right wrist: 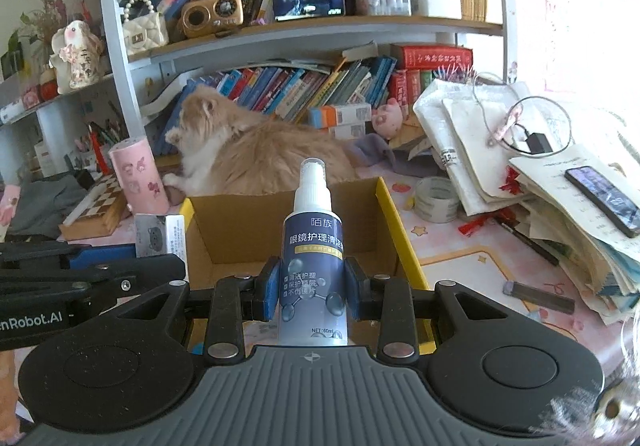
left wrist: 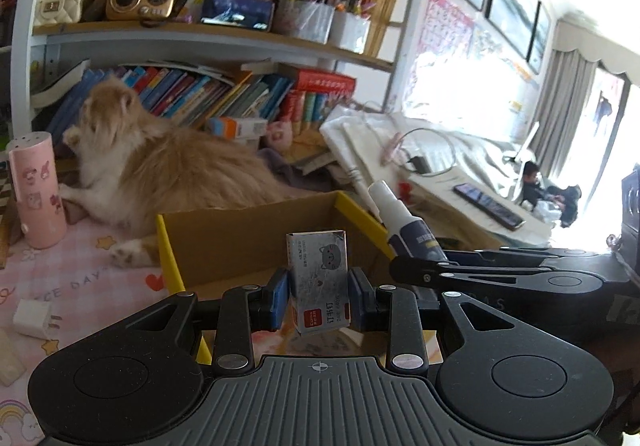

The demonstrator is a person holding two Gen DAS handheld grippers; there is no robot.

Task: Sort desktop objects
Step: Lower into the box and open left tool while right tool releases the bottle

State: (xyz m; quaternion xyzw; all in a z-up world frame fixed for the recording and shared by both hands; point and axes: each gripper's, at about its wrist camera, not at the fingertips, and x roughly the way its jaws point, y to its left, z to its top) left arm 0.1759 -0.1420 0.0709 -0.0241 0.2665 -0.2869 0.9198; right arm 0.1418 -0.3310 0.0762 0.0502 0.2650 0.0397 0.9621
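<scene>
1. We see the left gripper [left wrist: 319,300] with its blue fingers [left wrist: 280,298] clamped on a small staple box [left wrist: 318,278], held upright and clear of the surface, at the near edge of the open carton [left wrist: 256,242].
2. The right gripper [right wrist: 311,292] has its fingers [right wrist: 270,288] clamped on both sides of a spray bottle [right wrist: 312,270], upright, white nozzle on top, blue label facing us.
3. The bottle hangs over the carton's near end; the carton [right wrist: 280,222] is brown inside with a yellow rim.
4. From the left wrist view, the bottle [left wrist: 404,226] shows tilted just right of the carton's right wall, gripped in the other tool's black arms.
5. From the right wrist view, the staple box [right wrist: 160,236] sits at the carton's left front corner, held by the left tool.
6. Behind the carton, a ginger-and-white cat [left wrist: 168,166] lies on the tabletop, head toward the bookshelf [left wrist: 224,34].
7. A pink cylinder [left wrist: 36,190] stands left of the cat.
8. A white plug [left wrist: 34,318] lies on the pink mat at near left.
9. A tape roll [right wrist: 436,200] lies right of the carton, beside a paper stack with a phone [right wrist: 604,200] on top.
</scene>
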